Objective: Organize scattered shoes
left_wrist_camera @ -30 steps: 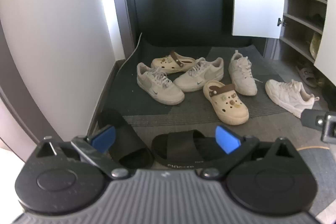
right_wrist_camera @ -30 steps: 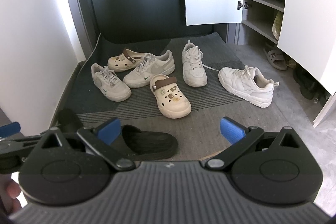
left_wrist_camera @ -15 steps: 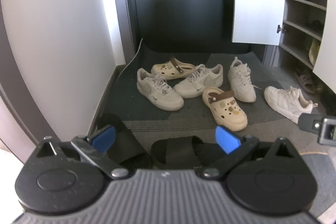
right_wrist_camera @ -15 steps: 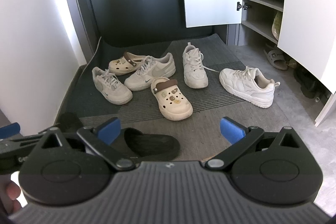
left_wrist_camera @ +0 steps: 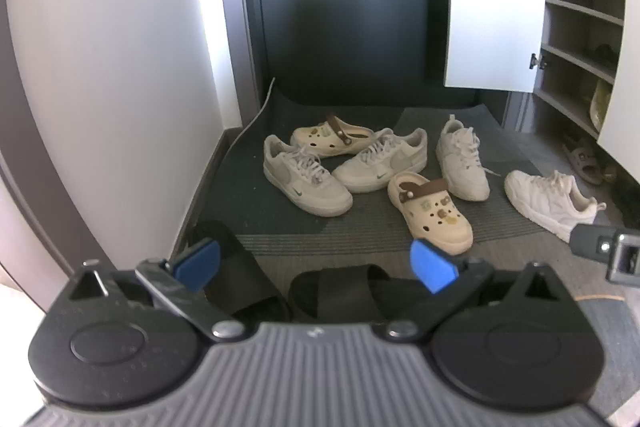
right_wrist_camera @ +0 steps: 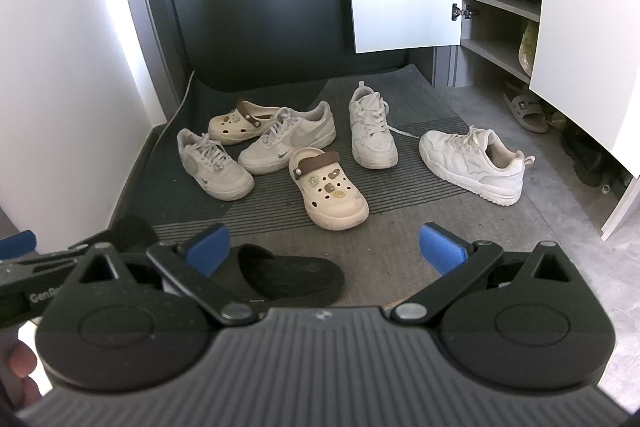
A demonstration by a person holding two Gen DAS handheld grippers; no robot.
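- Holding my left hand-held gripper (left_wrist_camera: 314,263) and right hand-held gripper (right_wrist_camera: 326,247) above the floor, each with its blue-padded fingers spread apart and empty.
- Two smooth black slides (left_wrist_camera: 344,291) lie nearest me.
- Laced leather sneakers (right_wrist_camera: 288,141) and perforated cream clogs (right_wrist_camera: 332,191) are scattered on the ribbed grey mat (right_wrist_camera: 420,143).

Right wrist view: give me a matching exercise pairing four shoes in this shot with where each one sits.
Things:
1. black slide
2. clog with brown strap
3. chunky white sneaker
4. tan slide

Places:
A. alone on the right part of the mat
B. under the lowest cabinet shelf
C. nearest the camera, by the left finger
D. mid-mat, toe towards the camera

Pairs: 1-C, 2-D, 3-A, 4-B
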